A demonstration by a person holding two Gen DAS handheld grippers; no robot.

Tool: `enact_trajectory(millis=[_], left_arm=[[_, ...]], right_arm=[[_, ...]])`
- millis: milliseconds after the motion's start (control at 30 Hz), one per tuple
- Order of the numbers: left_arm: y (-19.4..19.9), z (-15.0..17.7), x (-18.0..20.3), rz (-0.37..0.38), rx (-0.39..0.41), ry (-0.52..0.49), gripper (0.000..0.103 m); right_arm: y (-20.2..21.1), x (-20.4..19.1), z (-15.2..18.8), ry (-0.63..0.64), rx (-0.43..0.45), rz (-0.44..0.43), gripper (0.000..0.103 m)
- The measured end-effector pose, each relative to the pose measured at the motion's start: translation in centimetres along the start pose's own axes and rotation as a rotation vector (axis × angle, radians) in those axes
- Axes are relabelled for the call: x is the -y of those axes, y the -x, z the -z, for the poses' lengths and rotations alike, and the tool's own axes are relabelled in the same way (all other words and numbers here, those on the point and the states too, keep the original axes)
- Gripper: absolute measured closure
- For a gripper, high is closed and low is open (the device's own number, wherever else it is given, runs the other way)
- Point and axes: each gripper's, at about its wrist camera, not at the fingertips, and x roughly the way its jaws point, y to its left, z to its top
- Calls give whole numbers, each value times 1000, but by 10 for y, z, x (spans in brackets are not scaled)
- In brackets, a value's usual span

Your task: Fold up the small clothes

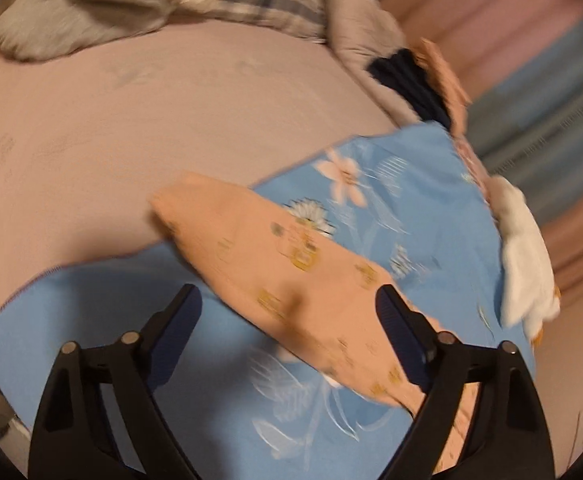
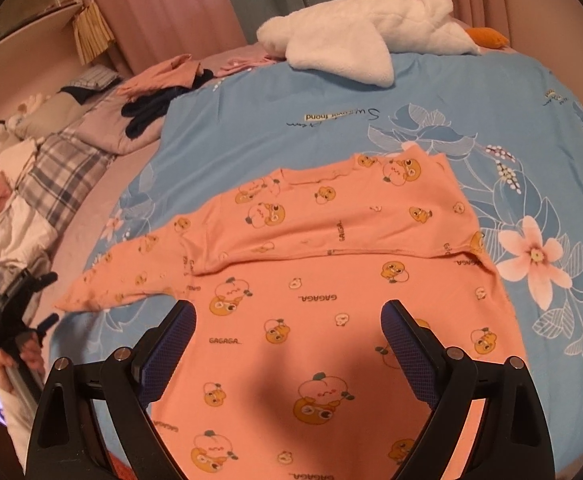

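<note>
A small orange shirt with cartoon fruit prints lies flat on a blue floral sheet. Its upper part with one sleeve is folded across the body; the other sleeve sticks out to the left. My right gripper is open and empty, hovering above the shirt's body. My left gripper is open and empty, just above that loose sleeve, which runs diagonally between its fingers. The left wrist view is blurred. The left gripper also shows at the right wrist view's left edge.
A white plush goose lies at the sheet's far edge, also in the left wrist view. A pile of dark and orange clothes sits at the sheet's far left corner. Plaid bedding and pillows lie left. Pink curtains hang behind.
</note>
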Motion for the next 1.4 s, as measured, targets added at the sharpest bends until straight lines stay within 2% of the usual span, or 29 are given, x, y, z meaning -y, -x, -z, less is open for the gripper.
enact_trajectory(millis=[167, 233, 333, 400, 467, 567, 733, 1000, 1400], left_arm=[[-24, -13, -22, -1, -38, 93, 31], [-30, -15, -25, 11, -36, 107, 35], [-37, -19, -29, 23, -24, 148, 36], [-39, -24, -27, 14, -1, 161, 43], [-44, -28, -23, -6, 2, 160, 73], [-54, -28, -18, 6, -20, 149, 99], [-50, -22, 11, 2, 8, 47, 102], [-32, -4, 92, 103, 37, -174, 102], [-22, 49, 195, 256, -12, -473, 102]], right_arm=[[-5, -1, -2, -1, -10, 10, 10], [-6, -2, -3, 0, -15, 14, 10], [-8, -3, -3, 7, -14, 15, 10], [-9, -4, -4, 9, -17, 13, 10], [-10, -5, -5, 15, -22, 0, 10], [-9, -5, -8, 25, -16, 11, 10], [-6, 0, -10, -2, 7, 12, 10], [-1, 11, -10, -25, 26, 14, 10], [12, 33, -8, -79, 66, 14, 10]])
